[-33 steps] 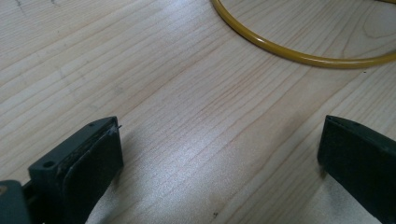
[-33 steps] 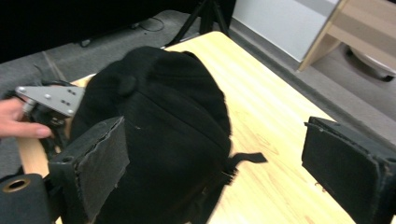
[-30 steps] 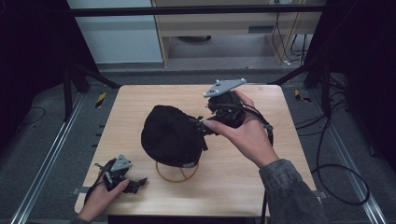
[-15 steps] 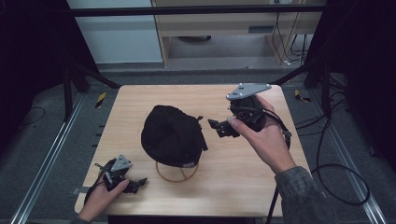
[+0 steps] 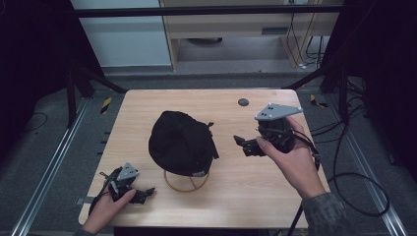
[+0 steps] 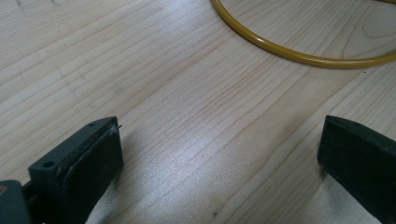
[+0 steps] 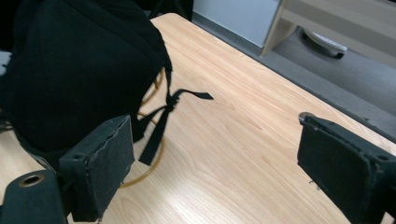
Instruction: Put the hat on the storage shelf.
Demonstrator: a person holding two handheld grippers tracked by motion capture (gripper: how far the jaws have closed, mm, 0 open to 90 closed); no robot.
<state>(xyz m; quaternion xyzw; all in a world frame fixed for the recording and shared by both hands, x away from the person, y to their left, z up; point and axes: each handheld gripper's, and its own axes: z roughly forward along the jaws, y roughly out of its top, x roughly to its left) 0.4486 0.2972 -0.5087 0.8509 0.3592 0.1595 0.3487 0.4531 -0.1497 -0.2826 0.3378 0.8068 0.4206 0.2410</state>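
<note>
At the near left corner of the table (image 5: 147, 105) I have the left gripper (image 5: 142, 192) resting low over the wood, its jaws spread wide with nothing but bare tabletop between them. In the left gripper view a yellow ring (image 6: 299, 51) curves across the far side, well clear of the jaws. Moving right, the black cap (image 5: 181, 141) sits at the middle of the table on top of that ring, a strap (image 7: 161, 123) trailing from its right edge. Further right, I hold the right gripper (image 5: 242, 145) above the table, pointing left toward the cap. Its jaws have just been closing a little but stand wide, empty, with the cap just beyond the left pad (image 7: 105, 161) and not touching it.
</note>
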